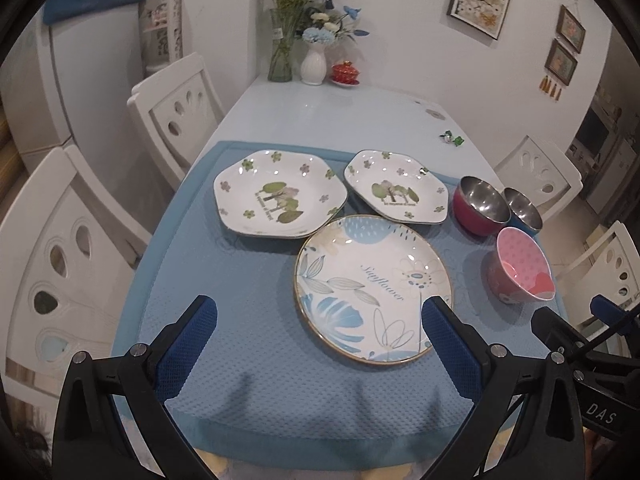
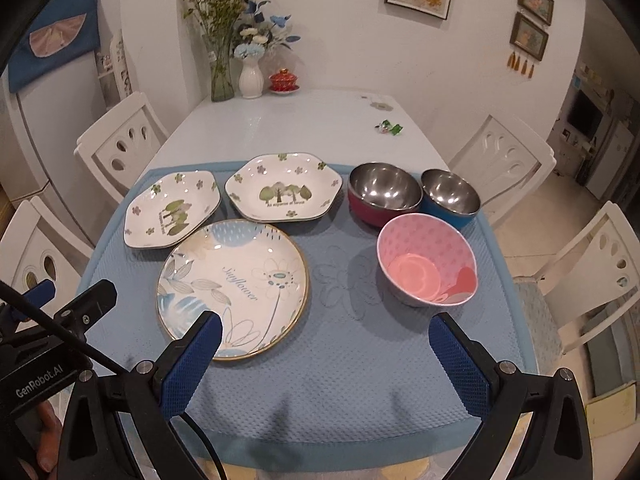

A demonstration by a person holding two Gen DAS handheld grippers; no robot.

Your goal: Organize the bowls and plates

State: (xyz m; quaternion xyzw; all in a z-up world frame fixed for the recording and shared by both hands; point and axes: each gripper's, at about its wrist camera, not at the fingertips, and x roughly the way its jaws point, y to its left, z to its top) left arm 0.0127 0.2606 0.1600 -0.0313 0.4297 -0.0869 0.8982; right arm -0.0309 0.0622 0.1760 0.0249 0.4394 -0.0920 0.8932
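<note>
The task stands at its opening step: nothing is stacked yet, and all six pieces lie singly on the blue mat (image 2: pixel 344 360) that covers the near end of the table (image 2: pixel 280 120). The left tongs (image 1: pixel 316 340) and the right tongs (image 2: pixel 324 344) both hang above the mat's near edge with their blue pads spread wide, pinching nothing. The round floral plate (image 2: pixel 234 288) lies nearest, with its rim just ahead of the right tongs' left pad. Behind it lie two hexagonal plates, the left one (image 2: pixel 172 210) and the right one (image 2: pixel 284 192). To the right stand the pink bowl (image 2: pixel 428 266), the red steel bowl (image 2: pixel 384 192) and the blue steel bowl (image 2: pixel 450 196); the two steel bowls stand just beside each other. The next move probably calls for one set of tongs to descend on a plate rim or bowl wall, close on it, and carry the piece onto its like. The shallow, glossy plate rims may slip under a pinch.
</note>
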